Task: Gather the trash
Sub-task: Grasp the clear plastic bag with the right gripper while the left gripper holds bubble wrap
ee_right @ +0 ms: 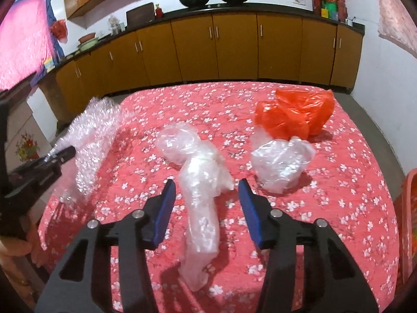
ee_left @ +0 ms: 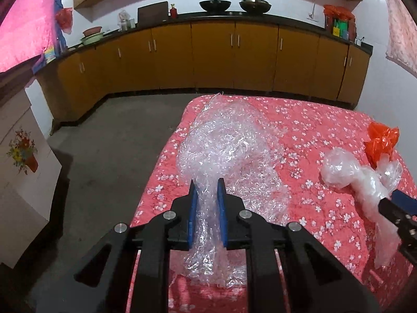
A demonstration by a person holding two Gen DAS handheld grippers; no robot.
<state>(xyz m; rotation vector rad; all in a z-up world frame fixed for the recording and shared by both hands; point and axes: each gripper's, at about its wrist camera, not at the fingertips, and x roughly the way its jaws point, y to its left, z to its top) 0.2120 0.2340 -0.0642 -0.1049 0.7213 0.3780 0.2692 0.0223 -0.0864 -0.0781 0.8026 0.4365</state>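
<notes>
At the left edge of the red floral tablecloth the left gripper has its blue pads pressed in against a narrow neck of the crumpled bubble wrap, clamped on it. The rest of that sheet billows up and away from the fingers, over the table's left side, with its tail trailing back beneath the gripper. In the right wrist view the same bubble wrap shows at the far left of the table, with the left gripper's black body beside it.

Moving toward the middle, a long twist of clear plastic bag lies on the cloth, its bunched head pointing away and its thin end running back toward the near edge. The right gripper hangs over it with its blue pads spread wide apart, one on either side of the bag and neither touching it.

Further right sits a second, shorter wad of clear plastic, upright and puffed. Just behind it, touching or nearly so, is a crumpled orange plastic bag.

At the far right edge an orange basket rim shows beside the table. Behind everything runs a line of yellow-brown cabinets under a dark counter, with two black woks sitting on top.
</notes>
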